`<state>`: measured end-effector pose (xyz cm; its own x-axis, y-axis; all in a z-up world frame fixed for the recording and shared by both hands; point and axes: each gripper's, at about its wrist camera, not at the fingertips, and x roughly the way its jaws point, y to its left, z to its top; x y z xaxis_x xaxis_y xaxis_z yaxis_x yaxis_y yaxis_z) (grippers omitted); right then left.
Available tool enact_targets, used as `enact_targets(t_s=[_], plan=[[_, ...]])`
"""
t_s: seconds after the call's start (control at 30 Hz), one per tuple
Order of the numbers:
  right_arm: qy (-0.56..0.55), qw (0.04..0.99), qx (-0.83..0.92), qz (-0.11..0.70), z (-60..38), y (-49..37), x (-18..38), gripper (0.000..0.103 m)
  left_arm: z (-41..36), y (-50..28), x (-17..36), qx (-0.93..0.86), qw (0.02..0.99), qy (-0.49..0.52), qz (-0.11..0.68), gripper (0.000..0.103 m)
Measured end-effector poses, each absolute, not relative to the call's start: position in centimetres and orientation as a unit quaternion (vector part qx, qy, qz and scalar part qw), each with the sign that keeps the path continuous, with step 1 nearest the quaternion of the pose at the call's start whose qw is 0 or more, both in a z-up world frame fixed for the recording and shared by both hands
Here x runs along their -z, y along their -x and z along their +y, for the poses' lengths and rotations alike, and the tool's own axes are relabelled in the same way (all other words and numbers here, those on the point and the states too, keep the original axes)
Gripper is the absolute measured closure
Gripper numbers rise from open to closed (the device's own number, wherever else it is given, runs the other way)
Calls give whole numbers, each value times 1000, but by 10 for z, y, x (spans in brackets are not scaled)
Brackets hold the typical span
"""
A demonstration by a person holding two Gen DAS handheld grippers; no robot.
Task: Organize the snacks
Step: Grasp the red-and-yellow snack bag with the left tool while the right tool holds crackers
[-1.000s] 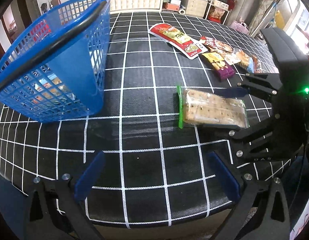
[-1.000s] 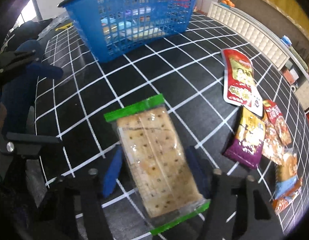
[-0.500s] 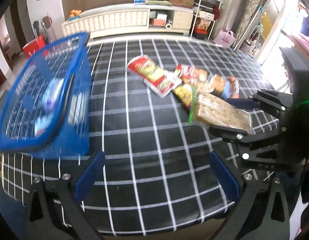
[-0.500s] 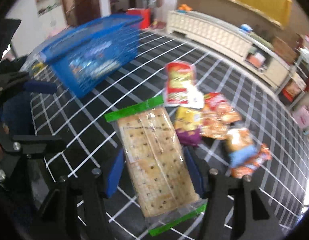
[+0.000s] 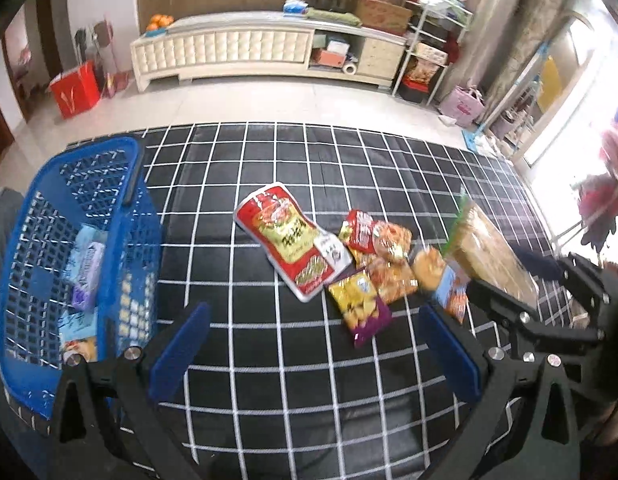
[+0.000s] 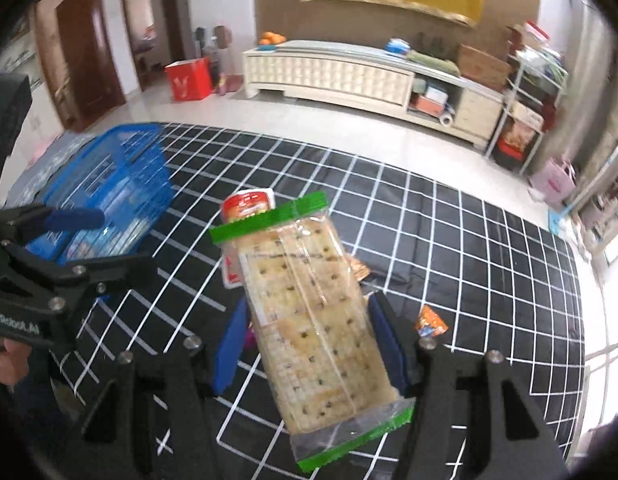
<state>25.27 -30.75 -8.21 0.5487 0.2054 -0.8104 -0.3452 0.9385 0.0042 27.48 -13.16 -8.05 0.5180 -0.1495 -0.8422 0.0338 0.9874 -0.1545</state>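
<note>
I see a blue basket (image 5: 85,240), black cloth (image 5: 269,360) with white grid, a red pouch (image 5: 289,240), and a green-edged cracker pack (image 6: 309,320) (clear wrap).

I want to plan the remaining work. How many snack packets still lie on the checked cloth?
5, possibly more hidden: big red packet, small red one, yellow-purple one, orange one, and a blue-orange one partly behind the right gripper.

The cracker packet (image 6: 309,312) hides most snack packs; the basket's (image 6: 109,184) contents blur.
</note>
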Motion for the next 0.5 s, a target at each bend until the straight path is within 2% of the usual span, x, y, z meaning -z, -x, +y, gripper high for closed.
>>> enact_targets(t_s=[0.2,0.5], plan=[[40,873,-144,463,-317,-289,97,39,-127,-319,92,25,851,88,517,0],[5,859,-110,500,-323,-332,125,39,-116,-368,142,-17,817,136,560,0]])
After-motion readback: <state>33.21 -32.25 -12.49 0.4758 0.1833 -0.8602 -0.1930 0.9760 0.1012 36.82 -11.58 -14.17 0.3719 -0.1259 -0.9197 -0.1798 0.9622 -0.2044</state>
